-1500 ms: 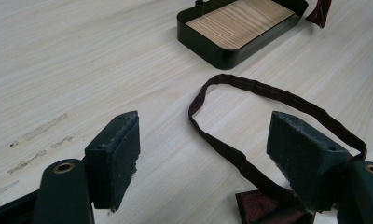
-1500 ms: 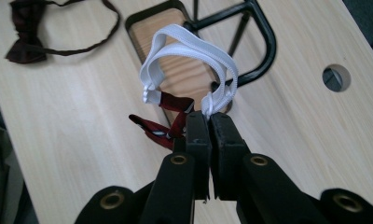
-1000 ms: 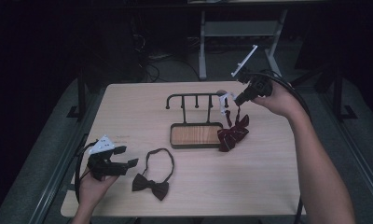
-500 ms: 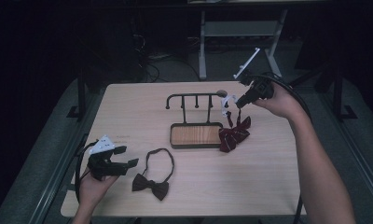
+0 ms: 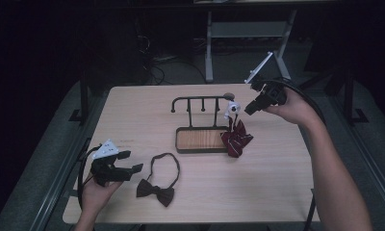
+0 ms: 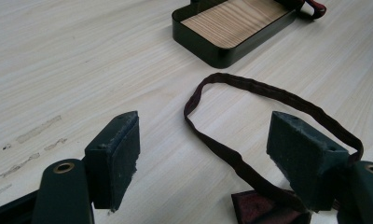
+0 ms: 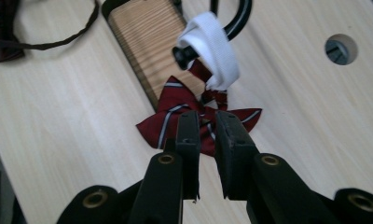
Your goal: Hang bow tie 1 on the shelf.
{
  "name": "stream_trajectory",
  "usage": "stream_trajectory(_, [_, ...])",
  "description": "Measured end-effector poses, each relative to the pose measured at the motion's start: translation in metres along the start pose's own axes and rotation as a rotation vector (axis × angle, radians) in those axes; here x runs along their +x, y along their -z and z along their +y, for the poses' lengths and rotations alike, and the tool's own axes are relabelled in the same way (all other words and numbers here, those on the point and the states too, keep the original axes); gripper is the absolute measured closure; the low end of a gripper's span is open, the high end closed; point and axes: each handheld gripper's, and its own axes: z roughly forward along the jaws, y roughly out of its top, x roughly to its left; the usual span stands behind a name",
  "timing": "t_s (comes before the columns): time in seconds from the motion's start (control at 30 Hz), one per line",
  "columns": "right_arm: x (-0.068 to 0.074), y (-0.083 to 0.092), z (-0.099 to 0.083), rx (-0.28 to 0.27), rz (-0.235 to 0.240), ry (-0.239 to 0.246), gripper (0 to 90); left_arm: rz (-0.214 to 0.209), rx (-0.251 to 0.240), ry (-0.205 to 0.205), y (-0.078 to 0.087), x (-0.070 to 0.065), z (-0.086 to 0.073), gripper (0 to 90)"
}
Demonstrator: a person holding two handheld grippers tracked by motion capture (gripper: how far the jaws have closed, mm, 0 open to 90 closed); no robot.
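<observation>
Striped red cloth, a bow tie [image 5: 237, 138], hangs by its white band [image 7: 215, 46] from the rack's [image 5: 200, 100] right-hand hook, right of centre in the high view. Just right of it, the right gripper [image 5: 250, 108] has been easing its jaws apart; a narrow gap shows, seemingly with nothing pinched. Lower left, the left gripper [image 5: 133, 169] gapes wide beside a dark bow tie [image 5: 155, 190] on the table [image 5: 277, 183].
</observation>
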Motion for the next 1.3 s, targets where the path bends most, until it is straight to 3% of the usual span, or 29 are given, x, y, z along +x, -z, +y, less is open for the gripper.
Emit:
stream_trajectory(0.73, [0.019,-0.014,-0.027,-0.020,0.063,0.072,65.0,0.000,0.011,-0.006,-0.002,0.000,-0.001,25.4])
stream_trajectory(1.3, [0.031,-0.022,-0.049,-0.050,0.076,0.082,57.4,-0.001,0.016,-0.013,-0.003,0.000,-0.001,25.3])
